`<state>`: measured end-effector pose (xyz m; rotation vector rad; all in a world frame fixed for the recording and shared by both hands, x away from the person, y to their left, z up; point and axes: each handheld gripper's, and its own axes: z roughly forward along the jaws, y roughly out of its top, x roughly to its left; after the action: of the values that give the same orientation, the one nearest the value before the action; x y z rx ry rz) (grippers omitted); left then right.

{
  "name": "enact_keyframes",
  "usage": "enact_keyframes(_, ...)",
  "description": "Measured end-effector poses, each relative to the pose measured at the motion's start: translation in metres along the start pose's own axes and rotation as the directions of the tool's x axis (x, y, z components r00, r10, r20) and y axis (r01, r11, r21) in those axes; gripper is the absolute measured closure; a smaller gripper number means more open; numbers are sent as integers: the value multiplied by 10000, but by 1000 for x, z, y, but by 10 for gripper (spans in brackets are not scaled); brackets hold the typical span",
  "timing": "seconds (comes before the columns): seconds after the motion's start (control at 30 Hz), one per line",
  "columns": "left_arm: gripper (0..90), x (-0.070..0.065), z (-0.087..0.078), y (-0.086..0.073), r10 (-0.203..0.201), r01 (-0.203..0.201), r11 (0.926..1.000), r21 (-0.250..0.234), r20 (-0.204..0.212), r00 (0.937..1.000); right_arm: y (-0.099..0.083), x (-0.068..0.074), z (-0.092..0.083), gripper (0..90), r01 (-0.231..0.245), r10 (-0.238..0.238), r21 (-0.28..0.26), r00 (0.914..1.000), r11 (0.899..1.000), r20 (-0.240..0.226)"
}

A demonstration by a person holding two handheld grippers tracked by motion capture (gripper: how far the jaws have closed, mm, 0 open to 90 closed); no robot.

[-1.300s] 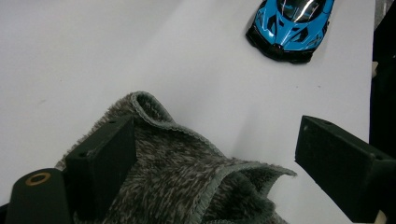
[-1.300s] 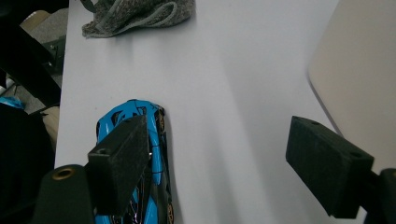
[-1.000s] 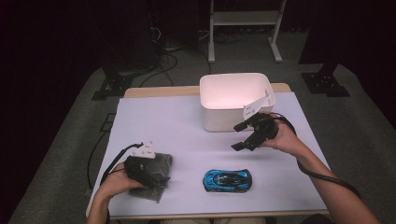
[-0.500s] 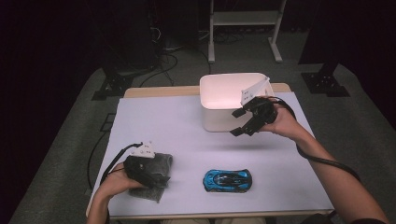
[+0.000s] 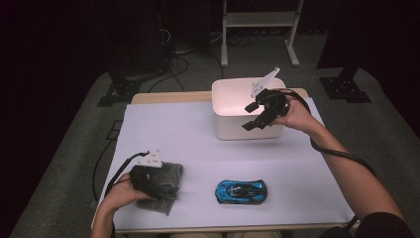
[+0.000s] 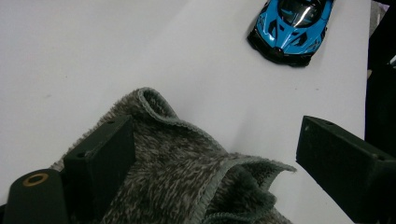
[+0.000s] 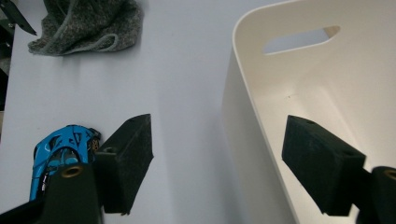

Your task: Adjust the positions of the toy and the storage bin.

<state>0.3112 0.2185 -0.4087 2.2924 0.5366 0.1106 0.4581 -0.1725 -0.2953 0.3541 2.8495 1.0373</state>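
Note:
A crumpled grey cloth (image 5: 172, 172) lies at the table's front left. My left gripper (image 5: 159, 188) rests on it, open. In the left gripper view (image 6: 224, 163) one jaw presses into the cloth (image 6: 187, 177) and the other stands off its edge. A blue toy car (image 5: 241, 191) sits at front centre, also seen ahead of the left gripper (image 6: 292, 23). My right gripper (image 5: 250, 117) hovers open at the white bin (image 5: 233, 82). In the right gripper view (image 7: 219, 158) its jaws straddle the bin's wall (image 7: 243, 121), one outside and one inside.
The white table sheet (image 5: 198, 134) spreads between cloth, car and bin. The right gripper view shows the car (image 7: 56, 154) and cloth (image 7: 88, 23) farther off. The bin's inside looks bare, with a handle slot (image 7: 299, 39). Dark floor, cables and stands surround the table.
My right gripper has risen and moved away from the person, from the table beside the bin to the bin's rim. The left gripper, cloth and car have stayed put.

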Motion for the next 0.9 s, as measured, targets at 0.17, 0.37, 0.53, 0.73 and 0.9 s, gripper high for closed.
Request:
enact_keyframes(0.17, 109, 1, 0, -2, -56, 56, 10000, 12, -4, 10000, 0, -10, 6, 272, -58, 59, 145, 10000, 9999, -53)
enact_keyframes(0.37, 108, 2, -2, -4, -176, 176, 9998, -51, -73, 9998, 1, -21, 12, 291, -165, 169, 186, 9997, 9997, -173)
enact_keyframes(0.53, 108, 2, -3, -4, -223, 222, 9997, -105, -76, 9997, 1, -25, 17, 327, -128, 133, 432, 9998, 9990, -129)
enact_keyframes(0.73, 109, 2, -2, -6, -298, 298, 9995, -52, 2, 9996, -1, -30, 24, 442, -228, 236, 564, 9996, 9981, -126)
enact_keyframes(0.9, 109, 3, -2, -6, -336, 336, 9994, -63, -2, 9994, 1, -31, 30, 564, -52, 56, 735, 10000, 9973, -51)
